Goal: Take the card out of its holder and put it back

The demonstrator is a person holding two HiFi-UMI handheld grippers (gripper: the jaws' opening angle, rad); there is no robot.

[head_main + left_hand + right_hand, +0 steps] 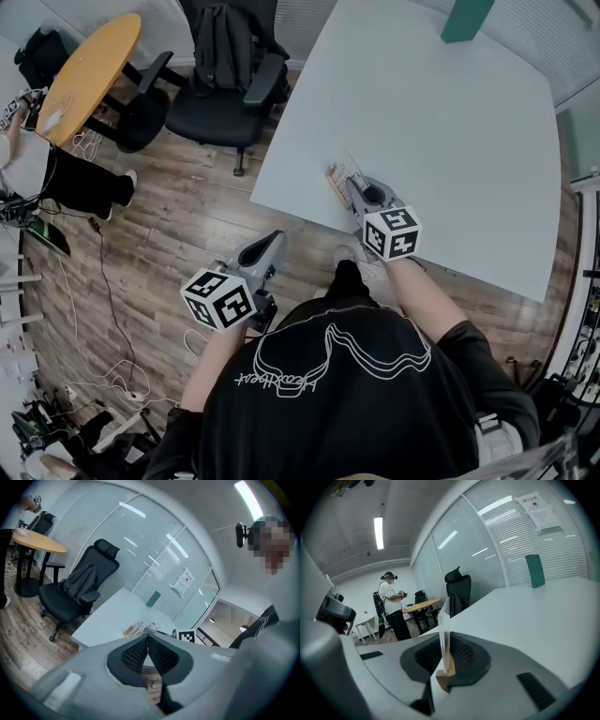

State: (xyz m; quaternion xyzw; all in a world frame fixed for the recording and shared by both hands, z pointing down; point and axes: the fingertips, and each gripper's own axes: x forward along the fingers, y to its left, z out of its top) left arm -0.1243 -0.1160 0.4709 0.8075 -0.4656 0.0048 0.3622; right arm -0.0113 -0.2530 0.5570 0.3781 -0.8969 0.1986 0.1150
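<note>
Grey right gripper (348, 180) tight on upright card (443, 623) in wooden holder (446, 677); left gripper (147, 639) closed, short of table (450, 141).

Head cam looks steeply down; 2 gripper views near-level, all share table (450, 122).

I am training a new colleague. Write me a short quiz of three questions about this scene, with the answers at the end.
1. True or false: the left gripper holds the card.
2. What stands at the far edge of the table? A) a green block B) a red cup C) a laptop
3. What is the right gripper shut on?

Key:
1. False: its jaws are together and empty, off the table.
2. A
3. The card.
</note>
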